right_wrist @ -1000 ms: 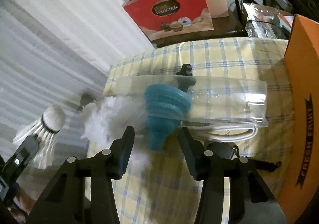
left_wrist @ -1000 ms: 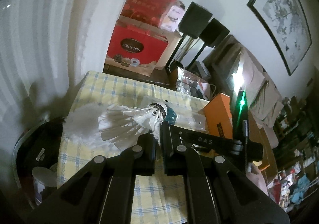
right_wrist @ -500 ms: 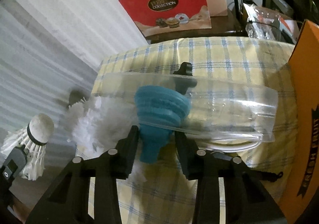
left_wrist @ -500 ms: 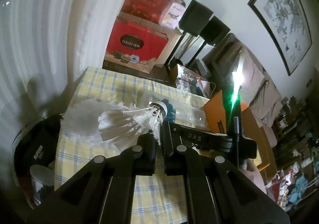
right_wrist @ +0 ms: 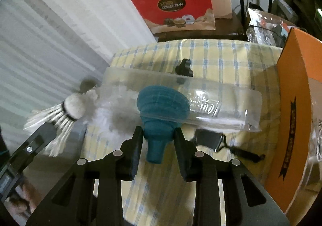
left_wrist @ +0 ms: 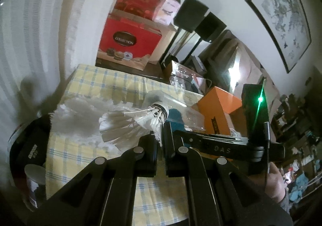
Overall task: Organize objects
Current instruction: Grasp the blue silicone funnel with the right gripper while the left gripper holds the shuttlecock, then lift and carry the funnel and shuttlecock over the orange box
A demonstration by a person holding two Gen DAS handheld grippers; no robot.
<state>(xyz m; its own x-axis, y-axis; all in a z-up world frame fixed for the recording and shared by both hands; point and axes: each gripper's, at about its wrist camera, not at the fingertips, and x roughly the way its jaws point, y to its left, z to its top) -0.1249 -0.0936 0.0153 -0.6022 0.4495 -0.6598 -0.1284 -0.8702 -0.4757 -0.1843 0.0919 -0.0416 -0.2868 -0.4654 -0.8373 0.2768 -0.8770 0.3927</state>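
while the left hand-held gripper [left_wrist: 160, 141] pinches a shuttlecock [left_wrist: 138, 119], the right [right_wrist: 158, 135] clasps a teal funnel [right_wrist: 161, 109].

Dim indoor light is coming off the pale curtain [left_wrist: 40, 25]; fisheye distortion is bending darkened corners, a green lens flare [left_wrist: 261, 98] is glowing, and edges are blurring.

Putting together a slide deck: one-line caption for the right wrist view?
Right tongs clamp a teal funnel beside a clear plastic tray; left tongs hold a shuttlecock.
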